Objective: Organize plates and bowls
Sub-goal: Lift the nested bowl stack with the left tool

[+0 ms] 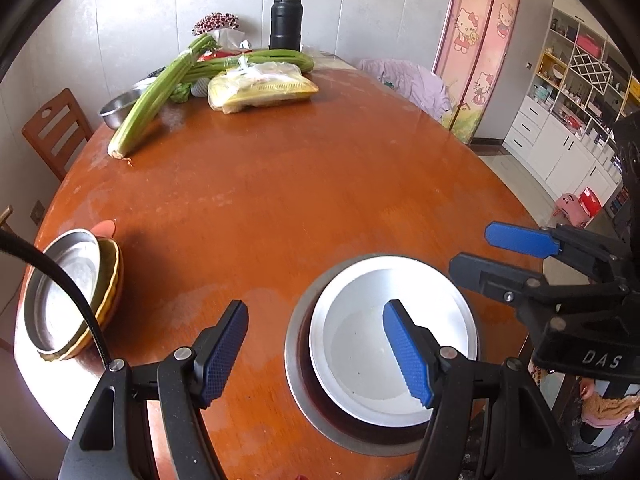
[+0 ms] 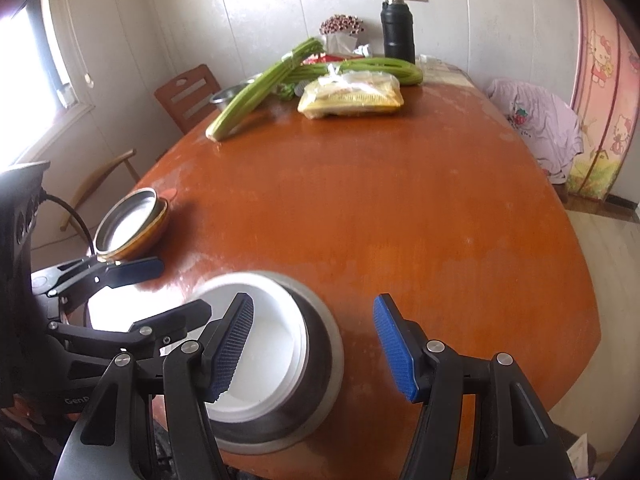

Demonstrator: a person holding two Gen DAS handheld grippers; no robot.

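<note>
Steel plates [image 1: 394,340] lie flat, stacked, on our table [image 1: 300,184].
Both hand-held grippers [image 1: 316,354] [image 2: 314,346] hover spread, empty; another bowl stack [image 1: 72,296] sits left, celery [image 1: 160,96] far back.

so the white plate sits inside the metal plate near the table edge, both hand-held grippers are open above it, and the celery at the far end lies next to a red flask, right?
Nearly. The flask behind the celery is black, not red, as the left wrist view shows. The rest holds: the white plate sits inside the metal plate near the table edge, with the left hand-held gripper and right hand-held gripper open above it.
</note>
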